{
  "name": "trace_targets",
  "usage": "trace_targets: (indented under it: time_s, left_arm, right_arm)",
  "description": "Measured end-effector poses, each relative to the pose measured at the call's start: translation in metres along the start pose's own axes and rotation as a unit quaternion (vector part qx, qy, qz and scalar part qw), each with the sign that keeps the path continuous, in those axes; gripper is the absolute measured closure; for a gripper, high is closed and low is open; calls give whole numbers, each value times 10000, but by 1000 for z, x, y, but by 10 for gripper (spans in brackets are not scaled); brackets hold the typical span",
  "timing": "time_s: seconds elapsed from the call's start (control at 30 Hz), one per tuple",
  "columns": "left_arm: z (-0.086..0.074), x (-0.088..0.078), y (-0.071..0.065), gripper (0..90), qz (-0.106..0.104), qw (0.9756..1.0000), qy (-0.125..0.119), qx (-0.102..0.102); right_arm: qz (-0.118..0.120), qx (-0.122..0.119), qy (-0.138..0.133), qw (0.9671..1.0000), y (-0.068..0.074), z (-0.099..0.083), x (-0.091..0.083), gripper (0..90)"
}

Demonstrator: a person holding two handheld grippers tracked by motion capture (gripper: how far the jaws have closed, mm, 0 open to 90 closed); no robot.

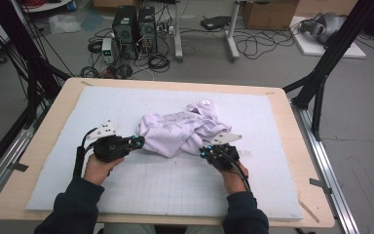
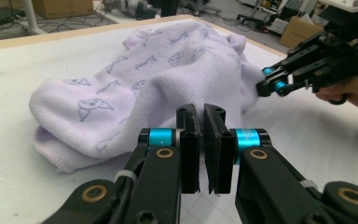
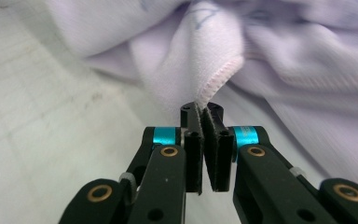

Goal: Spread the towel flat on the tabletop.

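Cloth first: a crumpled lilac towel with small printed cartoon faces lies mid-table on the pale gridded foam mat. My right gripper has its jaws pinched together on a stitched hem corner of that towel (tight, no gap). My left gripper sits at the towel's near-left edge — jaws closed, whether any fabric is caught there I cannot tell.

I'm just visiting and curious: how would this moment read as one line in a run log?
left gripper: shut, at towel edge, grip unclear | right gripper: shut on hem of lilac printed towel | towel: crumpled on white mat
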State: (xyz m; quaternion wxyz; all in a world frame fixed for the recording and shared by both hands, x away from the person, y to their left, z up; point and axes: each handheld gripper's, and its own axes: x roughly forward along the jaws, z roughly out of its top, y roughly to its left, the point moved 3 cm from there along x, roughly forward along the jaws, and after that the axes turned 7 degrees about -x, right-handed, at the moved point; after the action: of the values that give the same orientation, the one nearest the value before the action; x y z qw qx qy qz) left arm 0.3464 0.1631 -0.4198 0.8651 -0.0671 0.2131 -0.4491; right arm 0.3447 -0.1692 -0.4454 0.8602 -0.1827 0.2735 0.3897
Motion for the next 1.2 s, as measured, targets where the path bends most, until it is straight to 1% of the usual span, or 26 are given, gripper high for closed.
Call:
trace_targets:
  time_s: [0.03, 0.13, 0.17, 0.2, 0.23, 0.27, 0.37, 0.4, 0.47, 0.5, 0.6, 0.63, 0.67, 0.7, 0.73, 0.83, 0.9, 0.93, 0.97, 1.0, 1.03, 1.07, 1.1, 1.13, 1.17, 1.2]
  left_arm:
    - [0, 0, 0, 845, 0, 10000, 0, 0]
    - [-4, 0, -6, 845, -84, 9999, 53, 17]
    - [-4, 0, -6, 845, -84, 9999, 53, 17]
    - [-7, -1, -11, 845, -140, 9998, 113, 36]
    - [-7, -1, -11, 845, -140, 9998, 113, 36]
    - [-9, 0, -17, 844, -216, 9996, 177, 68]
    - [-14, 4, -26, 842, -354, 9989, 291, 114]
    - [-19, 9, -37, 842, -508, 9976, 438, 165]
    - [-24, 13, -47, 842, -609, 9962, 563, 258]
    - [-24, 13, -47, 842, -609, 9962, 563, 258]
    - [-32, 19, -65, 841, -884, 9921, 802, 389]
    - [-32, 19, -65, 840, -884, 9921, 802, 389]
    - [-35, 20, -71, 838, -1030, 9896, 903, 431]
    - [-35, 20, -71, 838, -1030, 9896, 903, 431]
    - [-38, 21, -77, 837, -1181, 9871, 986, 450]
    - [-41, 22, -81, 814, -1272, 9852, 1040, 493]
    - [-42, 22, -81, 734, -1218, 9860, 1044, 449]
    - [-39, 19, -74, 659, -950, 9900, 973, 367]
    - [-39, 19, -74, 615, -950, 9900, 973, 367]
    - [-36, 13, -62, 578, -547, 9947, 827, 288]
    - [-36, 13, -62, 568, -547, 9947, 827, 288]
    - [-32, 5, -50, 563, -203, 9972, 690, 206]
    - [-32, 5, -50, 547, -203, 9972, 690, 206]
    - [-32, 1, -44, 539, -13, 9978, 641, 159]
    - [-32, -2, -38, 539, 170, 9979, 617, 120]
    - [-32, -4, -32, 504, 340, 9977, 588, 62]
  right_arm:
    - [0, 0, 0, 10000, 0, 0, 0, 871]
    - [-160, 192, -44, 9997, -5, -19, -29, 871]
    - [-160, 192, -44, 9997, -5, -19, -29, 871]
    - [-216, 359, -132, 9990, -7, -29, -45, 870]
    - [-216, 359, -132, 9990, -7, -29, -45, 870]
    - [-272, 501, -189, 9982, -10, -37, -60, 870]
    - [-331, 557, -218, 9977, -11, -43, -74, 869]
    - [-419, 595, -216, 9971, -10, -48, -85, 869]
    - [-495, 665, -158, 9964, -9, -54, -95, 870]
    - [-521, 704, -134, 9961, -8, -57, -99, 869]
    - [-632, 867, -55, 9942, -4, -66, -111, 868]
    - [-632, 867, -55, 9942, -4, -66, -111, 868]
    - [-687, 938, 80, 9932, -1, -72, -116, 868]
    - [-732, 971, 153, 9925, 1, -75, -117, 868]
    - [-747, 1003, 227, 9919, 2, -77, -118, 867]
    - [-912, 1041, 494, 9891, 7, -84, -120, 863]
    - [-1127, 977, 828, 9853, 9, -90, -119, 860]
    - [-1206, 946, 944, 9837, 10, -93, -118, 844]
    - [-1206, 946, 944, 9837, 10, -93, -118, 844]
    - [-1242, 1025, 981, 9821, 10, -97, -117, 787]
    - [-1267, 1036, 924, 9822, 10, -96, -118, 763]
    - [-1295, 1019, 851, 9827, 10, -94, -119, 727]
    - [-1295, 1019, 851, 9827, 10, -94, -119, 727]
    - [-1396, 999, 690, 9827, 10, -87, -120, 645]
    - [-1396, 999, 690, 9827, 10, -87, -120, 645]
    - [-1474, 957, 413, 9836, 10, -79, -120, 543]
